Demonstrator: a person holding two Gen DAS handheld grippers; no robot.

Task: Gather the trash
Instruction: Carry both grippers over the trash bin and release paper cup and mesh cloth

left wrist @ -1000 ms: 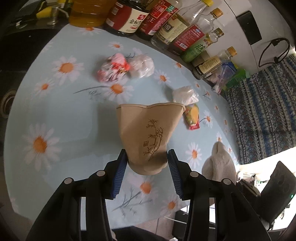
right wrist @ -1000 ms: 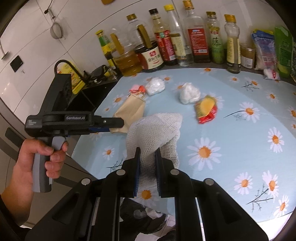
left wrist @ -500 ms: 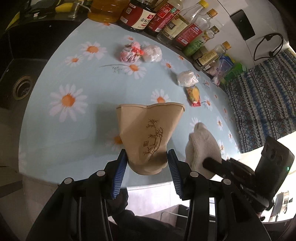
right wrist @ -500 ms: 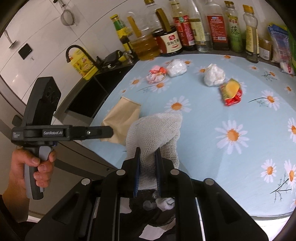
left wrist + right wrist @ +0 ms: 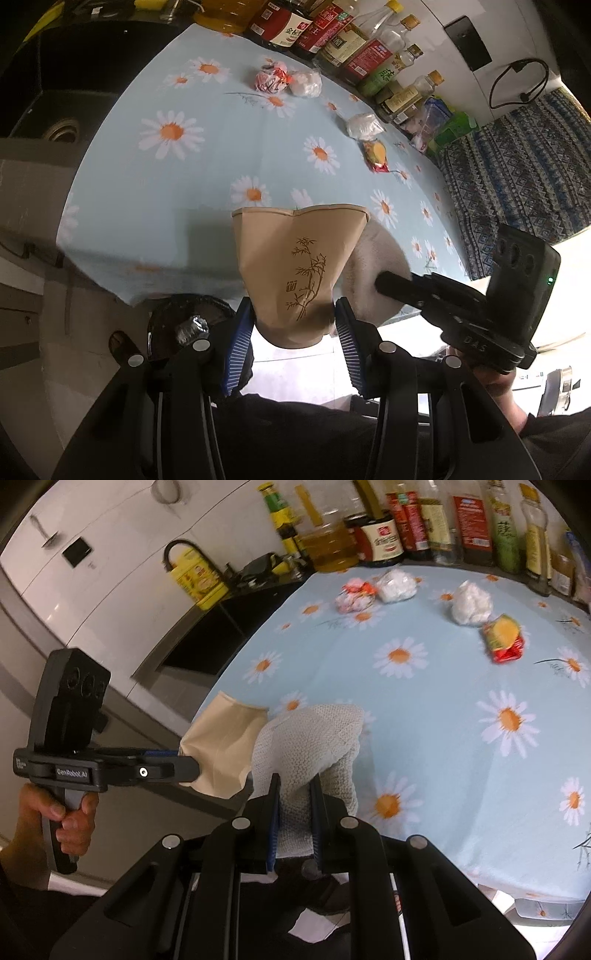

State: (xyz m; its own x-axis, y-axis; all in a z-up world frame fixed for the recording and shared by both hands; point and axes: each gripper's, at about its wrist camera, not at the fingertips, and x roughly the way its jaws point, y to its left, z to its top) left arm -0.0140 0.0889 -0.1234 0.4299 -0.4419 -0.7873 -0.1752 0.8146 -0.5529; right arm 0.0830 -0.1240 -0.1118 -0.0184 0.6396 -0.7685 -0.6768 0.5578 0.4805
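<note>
Pinching a crumpled tan paper bag [image 5: 300, 273] between its blue pads, the left hand-held gripper [image 5: 295, 325] hangs just off the near edge of the daisy-print table [image 5: 177, 177]. Beside it, the right hand-held gripper [image 5: 294, 808] is closed on a white knitted cloth [image 5: 310, 738]. Two white wads [image 5: 397, 585], a pink-and-red wrapper [image 5: 354, 594] and a red-yellow packet [image 5: 504, 637] lie farther back on the table.

Both the left gripper [image 5: 294, 326] and right gripper [image 5: 295, 805] are clamped tight, angled downward, side by side.
</note>
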